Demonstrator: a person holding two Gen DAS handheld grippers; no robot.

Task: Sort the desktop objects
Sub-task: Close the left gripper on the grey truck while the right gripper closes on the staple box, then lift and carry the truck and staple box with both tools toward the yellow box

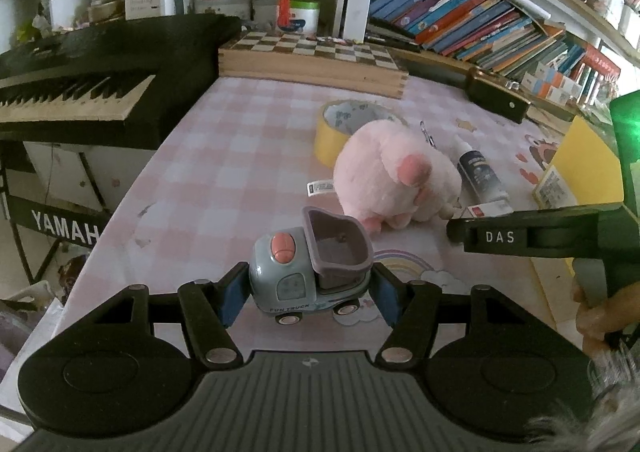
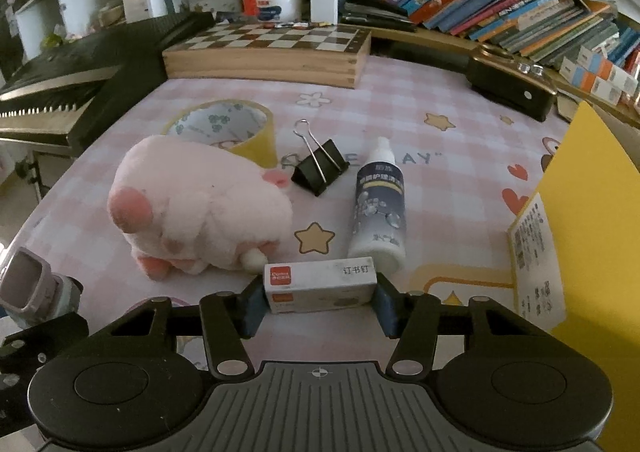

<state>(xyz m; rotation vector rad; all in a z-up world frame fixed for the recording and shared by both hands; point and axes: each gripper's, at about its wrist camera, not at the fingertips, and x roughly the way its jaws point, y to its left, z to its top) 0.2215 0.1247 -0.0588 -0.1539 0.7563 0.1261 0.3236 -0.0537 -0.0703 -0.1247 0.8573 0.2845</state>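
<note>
A small grey toy truck (image 1: 308,264) with a purple tipper stands on the pink checked tablecloth (image 1: 224,172). My left gripper (image 1: 310,284) is shut on it, with a blue pad pressed to each side. A white and orange staple box (image 2: 320,280) lies near the table's front edge, and my right gripper (image 2: 320,292) is shut on it, gripping its two short ends. A pink plush pig (image 2: 200,208) lies between the two grippers. In the right wrist view the truck (image 2: 28,284) shows at the far left.
Behind the pig lie a yellow tape roll (image 2: 224,128), a black binder clip (image 2: 320,168) and a spray bottle (image 2: 378,204). A yellow box (image 2: 592,212) stands at the right. A wooden chessboard case (image 2: 264,52) sits at the back and a keyboard (image 1: 72,92) at the left.
</note>
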